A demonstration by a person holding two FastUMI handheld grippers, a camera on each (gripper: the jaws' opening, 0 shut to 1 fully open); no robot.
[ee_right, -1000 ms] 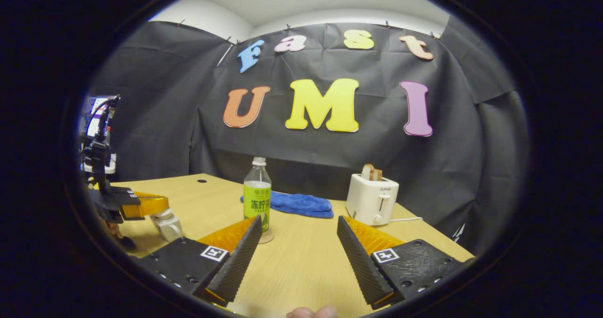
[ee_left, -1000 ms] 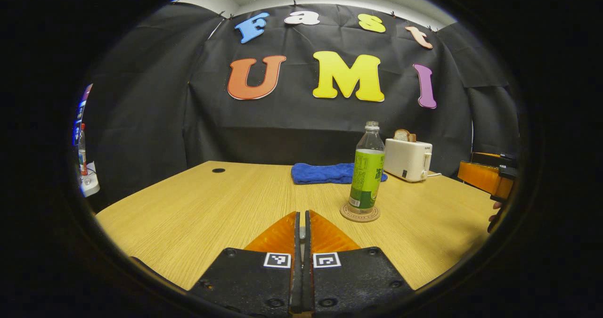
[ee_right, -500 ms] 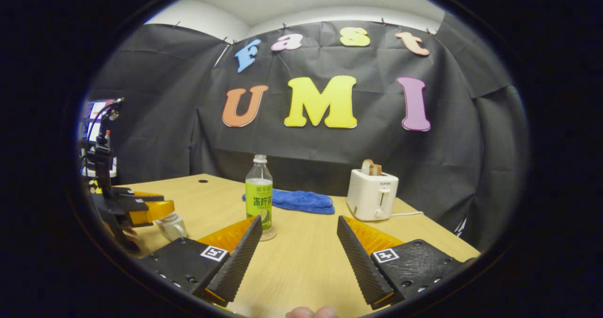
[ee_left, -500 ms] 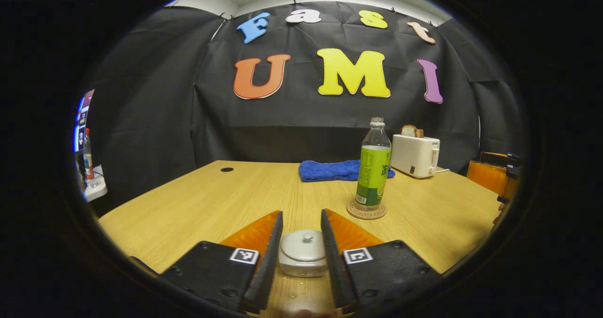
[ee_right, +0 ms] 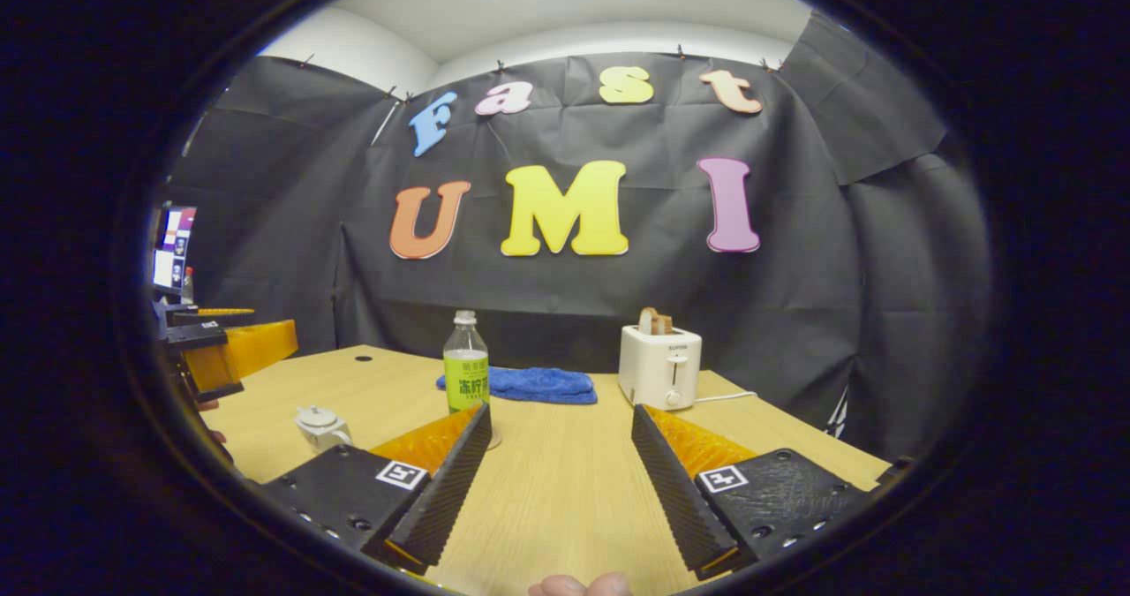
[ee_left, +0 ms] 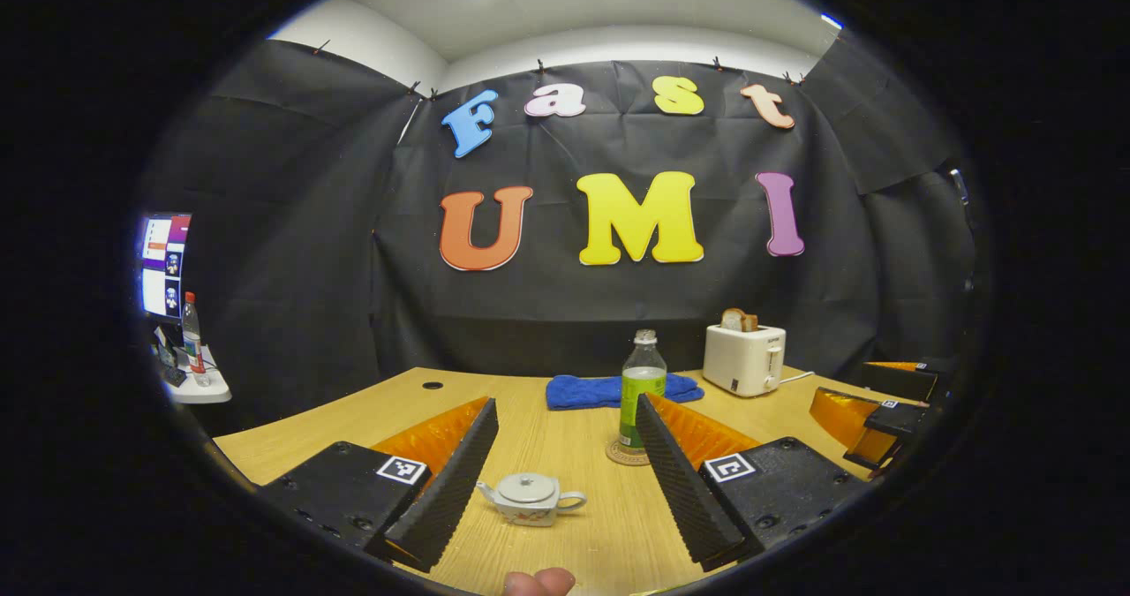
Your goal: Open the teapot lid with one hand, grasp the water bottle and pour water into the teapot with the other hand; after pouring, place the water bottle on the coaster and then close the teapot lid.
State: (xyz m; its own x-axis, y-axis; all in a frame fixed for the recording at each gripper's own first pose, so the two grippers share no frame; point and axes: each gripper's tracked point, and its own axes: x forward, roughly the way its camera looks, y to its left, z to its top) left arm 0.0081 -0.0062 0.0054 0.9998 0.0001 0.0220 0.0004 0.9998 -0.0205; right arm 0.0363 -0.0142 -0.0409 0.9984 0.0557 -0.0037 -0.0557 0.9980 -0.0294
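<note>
Teapot (ee_left: 530,498) sits on the wooden table (ee_left: 565,441) with its lid (ee_left: 527,487) on, spout pointing to the left of the left gripper view and handle to the right. It lies between the 2 spread fingers of the left gripper (ee_left: 565,472), apart from both, and nothing is pinched there. In the right gripper view the same teapot (ee_right: 320,426) shows small at the lower left, near the table's front edge, with the left gripper (ee_right: 225,349) raised above and to the left of it. Behind the teapot, the water bottle (ee_left: 641,391) stands upright on the round coaster (ee_left: 625,453), its cap on and a green label round its body. The right gripper (ee_right: 561,463) also has its 2 fingers wide apart and empty, hovering over bare table, with the water bottle (ee_right: 465,373) beyond its left finger. From the left gripper view the right gripper (ee_left: 870,415) shows at the far right edge, well apart from the bottle. A blue cloth (ee_left: 609,390) lies folded just behind the bottle, and a white toaster (ee_left: 744,359) with bread in its slot stands to the right of the cloth. A fingertip (ee_left: 538,582) of the person's hand shows at the bottom edge.
</note>
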